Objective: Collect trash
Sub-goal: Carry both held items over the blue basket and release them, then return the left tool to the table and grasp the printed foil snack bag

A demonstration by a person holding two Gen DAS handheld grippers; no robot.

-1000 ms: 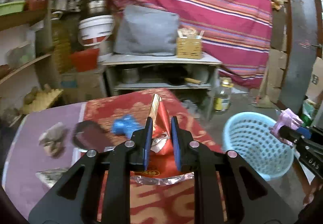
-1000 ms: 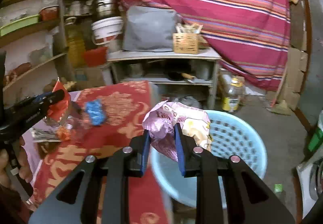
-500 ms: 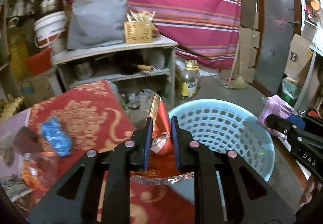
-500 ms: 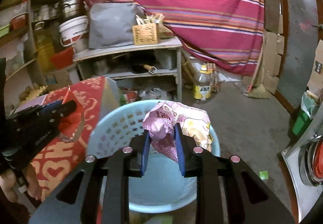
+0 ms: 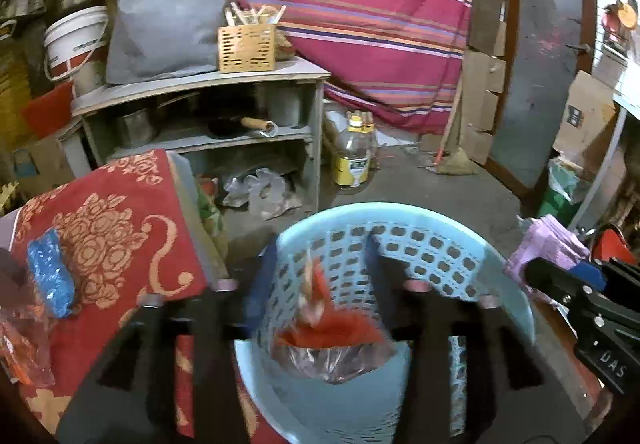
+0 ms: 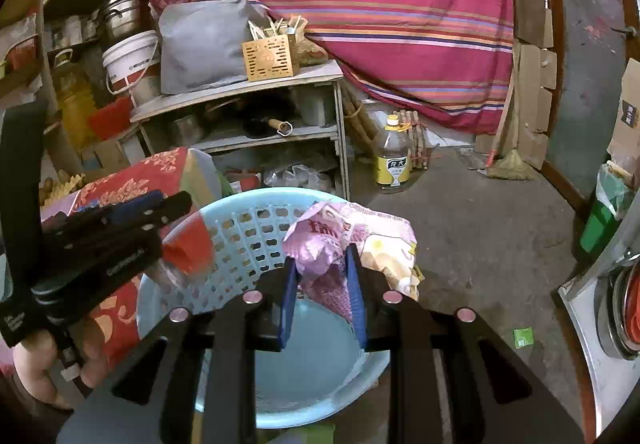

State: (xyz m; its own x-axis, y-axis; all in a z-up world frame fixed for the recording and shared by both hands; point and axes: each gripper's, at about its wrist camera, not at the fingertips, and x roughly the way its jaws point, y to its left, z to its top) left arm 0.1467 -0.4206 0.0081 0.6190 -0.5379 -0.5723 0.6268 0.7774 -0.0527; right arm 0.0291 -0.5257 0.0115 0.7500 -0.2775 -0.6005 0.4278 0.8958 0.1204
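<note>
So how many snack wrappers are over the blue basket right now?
2: the red wrapper dropping from the just-opened left gripper, and the pink wrapper in the right gripper. The basket looks otherwise empty.

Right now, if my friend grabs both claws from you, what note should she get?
Left claw: its jaws have just been opening, and the red wrapper is loose between them, dropping into the light blue basket.
Right claw: shut on the pink snack bag, held over the basket.
Done: red wrapper released.
Left: drop the pink bag in, then fetch the blue wrapper and the clear orange-printed wrapper from the red patterned tablecloth.
</note>
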